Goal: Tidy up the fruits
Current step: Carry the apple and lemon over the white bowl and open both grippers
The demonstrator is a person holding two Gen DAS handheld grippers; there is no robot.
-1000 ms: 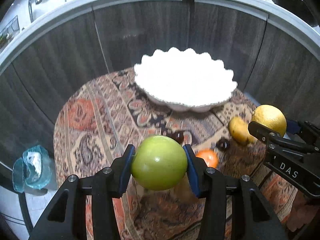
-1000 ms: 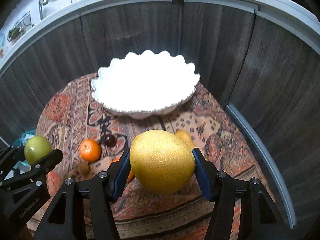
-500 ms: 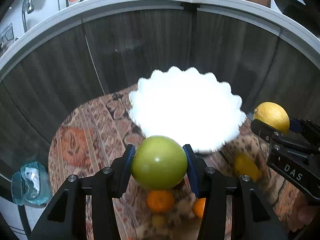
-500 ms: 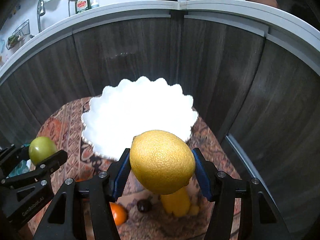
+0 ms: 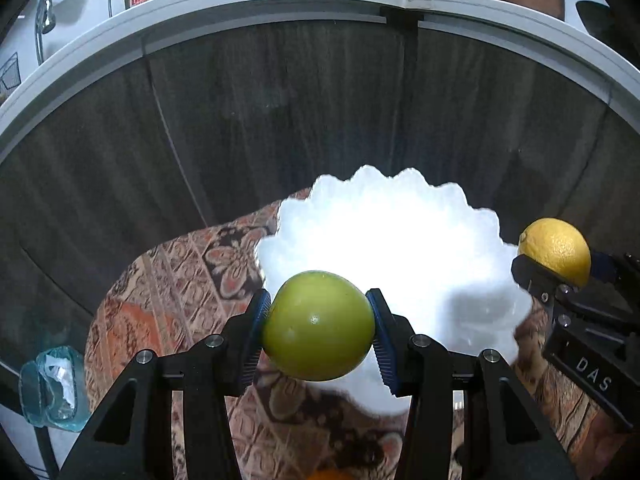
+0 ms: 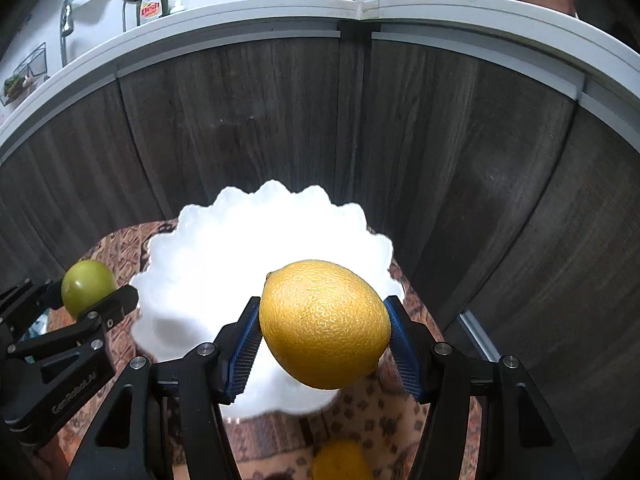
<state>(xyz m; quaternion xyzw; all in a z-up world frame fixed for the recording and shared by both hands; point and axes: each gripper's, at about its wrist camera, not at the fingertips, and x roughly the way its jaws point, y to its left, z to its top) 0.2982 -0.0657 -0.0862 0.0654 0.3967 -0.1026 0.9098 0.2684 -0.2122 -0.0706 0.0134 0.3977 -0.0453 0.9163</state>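
Note:
My left gripper [image 5: 318, 326] is shut on a green apple [image 5: 318, 326] and holds it in the air at the near left rim of a white scalloped bowl [image 5: 400, 240]. My right gripper [image 6: 324, 324] is shut on a large yellow lemon [image 6: 324, 324], held over the near right part of the same bowl [image 6: 224, 260]. The apple also shows in the right wrist view [image 6: 86, 288], and the lemon in the left wrist view [image 5: 556, 250]. The bowl's inside is washed out white.
The bowl stands on a patterned cloth [image 5: 180, 280] on a round table. Another yellow fruit [image 6: 340, 460] lies on the cloth near me. Dark wood cabinet fronts [image 6: 280, 120] stand close behind the bowl. A clear blue plastic item [image 5: 52, 384] sits at the far left.
Both grippers have risen and moved forward with their fruit, from over the loose fruit on the cloth to above the bowl's near rim. Most loose fruit has dropped out of view.

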